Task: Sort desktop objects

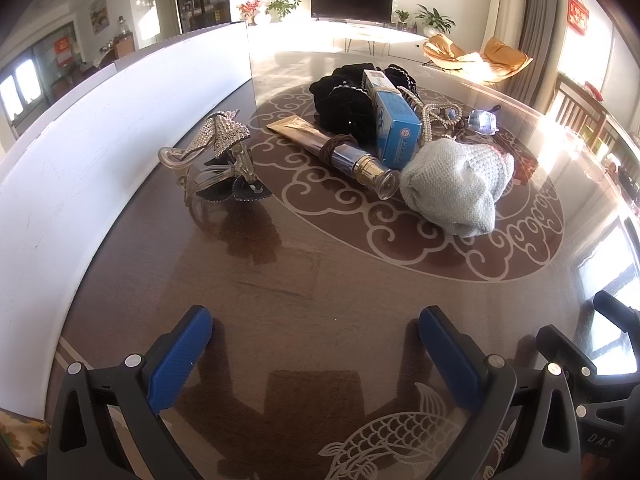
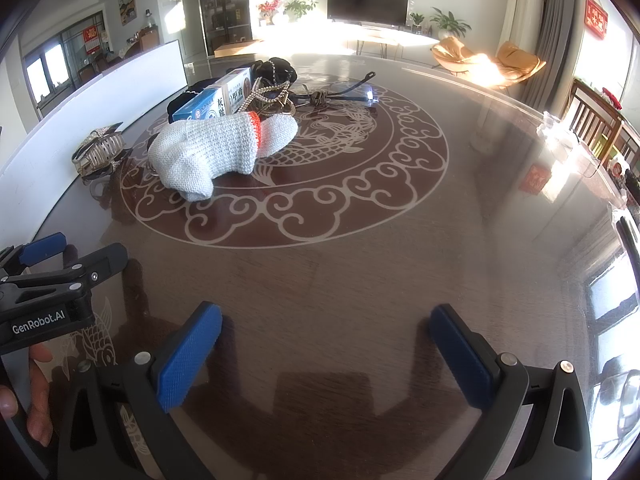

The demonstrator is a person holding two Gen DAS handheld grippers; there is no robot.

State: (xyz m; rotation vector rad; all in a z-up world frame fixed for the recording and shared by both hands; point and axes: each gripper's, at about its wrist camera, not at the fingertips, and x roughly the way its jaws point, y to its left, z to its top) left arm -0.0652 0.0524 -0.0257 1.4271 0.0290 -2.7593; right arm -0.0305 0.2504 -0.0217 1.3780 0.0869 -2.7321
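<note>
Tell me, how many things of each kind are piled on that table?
Hair clip: 1
Tube: 1
Blue box: 1
Knit sock: 1
Black scrunchie: 1
Glasses: 1
Pearl strands: tangled, count unclear
Total: at least 7

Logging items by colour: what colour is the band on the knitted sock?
Orange-red, on the pale blue-grey sock; right wrist view shows it best.

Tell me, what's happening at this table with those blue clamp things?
A person is holding a gripper in each hand to sort a pile of small things. Both the left gripper and the right gripper hover over the table with jaws open and empty. Nothing is picked up yet. The pale knitted sock, blue box, gold tube and sparkly hair clip all lie untouched, beside a white box.
</note>
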